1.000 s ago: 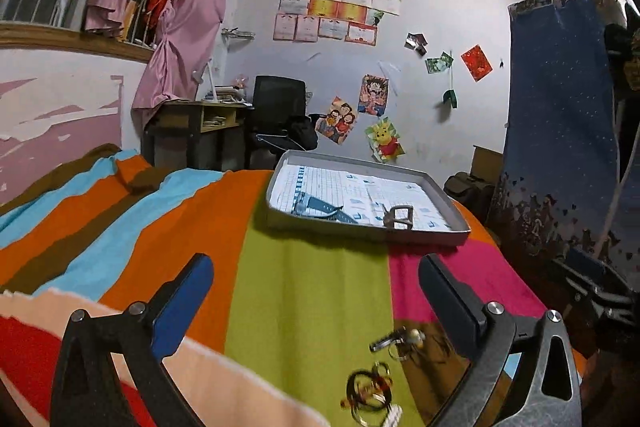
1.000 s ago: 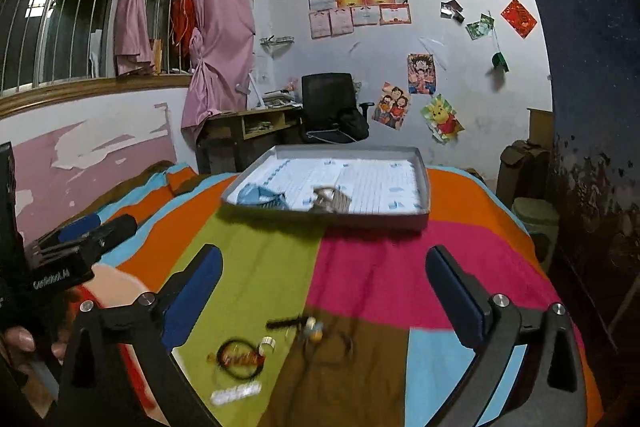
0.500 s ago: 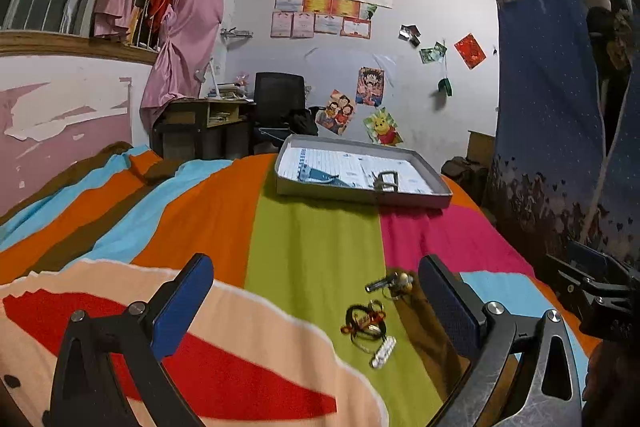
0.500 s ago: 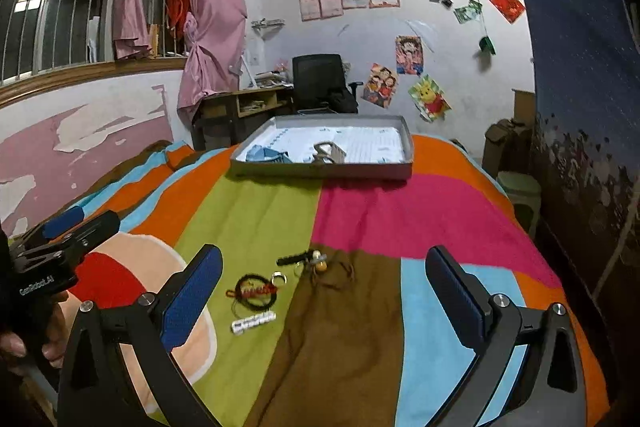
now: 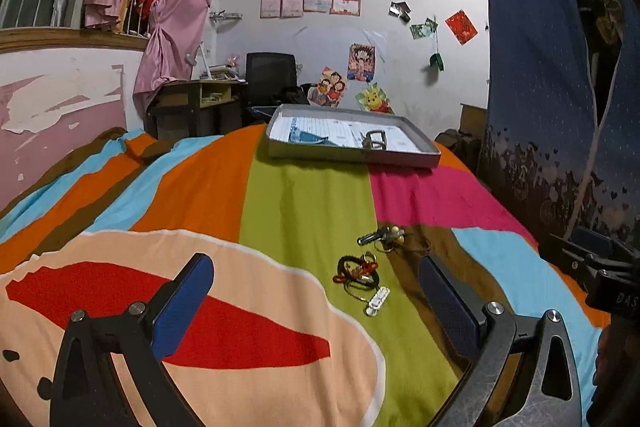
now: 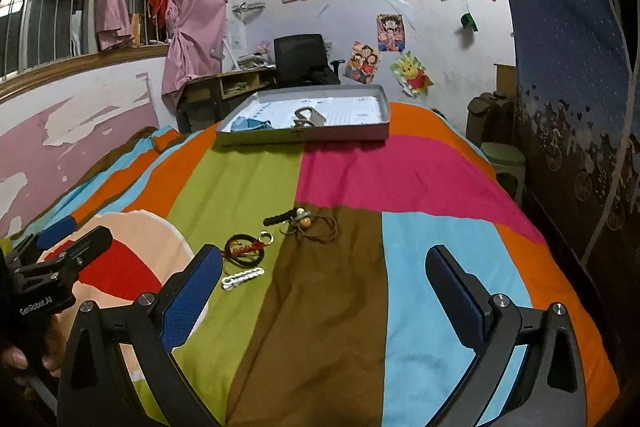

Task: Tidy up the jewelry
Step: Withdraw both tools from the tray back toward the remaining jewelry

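Left wrist view, lower left of frame: I see my left gripper (image 5: 316,301), matte black arms with textured blue pads, spread wide and holding nothing. It hovers above the bedspread (image 5: 304,211), soft cloth in broad orange, green, pink, brown and blue bands.

Centre of frame, on the green-brown seam: the jewelry cluster. A black bracelet (image 5: 357,269) with red cord, round; a small white beaded strip (image 5: 377,301) just below it; a black clip with a wooden bead (image 5: 386,234) above, beside a loose brown cord (image 6: 324,227).

Upper centre: shallow grey tray (image 5: 352,157), rectangular, paper-lined, containing a metal buckle (image 5: 375,139) and a blue cloth scrap (image 5: 310,137).

Right wrist view: right gripper (image 6: 324,287) likewise fully spread and empty, cluster near its left pad.

Versus 1.0 s ago: both cameras sit further back and higher; the tray appears smaller and farther, and the cluster has moved up from the bottom edge.
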### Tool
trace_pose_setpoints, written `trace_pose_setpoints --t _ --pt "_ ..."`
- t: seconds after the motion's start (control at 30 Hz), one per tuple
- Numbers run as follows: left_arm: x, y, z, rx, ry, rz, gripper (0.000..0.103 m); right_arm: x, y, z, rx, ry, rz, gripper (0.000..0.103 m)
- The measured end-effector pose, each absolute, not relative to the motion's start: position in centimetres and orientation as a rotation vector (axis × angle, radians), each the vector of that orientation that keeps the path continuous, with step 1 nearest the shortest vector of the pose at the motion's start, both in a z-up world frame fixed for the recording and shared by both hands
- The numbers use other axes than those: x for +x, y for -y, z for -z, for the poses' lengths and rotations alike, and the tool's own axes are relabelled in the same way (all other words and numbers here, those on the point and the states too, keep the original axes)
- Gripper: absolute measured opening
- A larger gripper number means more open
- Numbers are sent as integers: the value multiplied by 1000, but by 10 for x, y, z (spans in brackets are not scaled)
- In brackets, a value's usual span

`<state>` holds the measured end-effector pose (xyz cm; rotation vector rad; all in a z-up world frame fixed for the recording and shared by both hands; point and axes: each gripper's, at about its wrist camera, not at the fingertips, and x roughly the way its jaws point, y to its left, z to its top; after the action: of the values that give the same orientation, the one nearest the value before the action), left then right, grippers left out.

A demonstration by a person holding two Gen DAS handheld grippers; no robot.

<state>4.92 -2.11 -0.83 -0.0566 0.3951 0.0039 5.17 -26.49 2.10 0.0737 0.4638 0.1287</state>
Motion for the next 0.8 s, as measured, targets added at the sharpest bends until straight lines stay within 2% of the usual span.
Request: trace_pose_setpoints --t 0.43,0.8 --pt "67 18 17 -81 -406 -23 103 59 254 -15 55 -414 -119 100" --pt "132 12 22 -57 -447 37 103 113 258 -28 14 -381 -152 100"
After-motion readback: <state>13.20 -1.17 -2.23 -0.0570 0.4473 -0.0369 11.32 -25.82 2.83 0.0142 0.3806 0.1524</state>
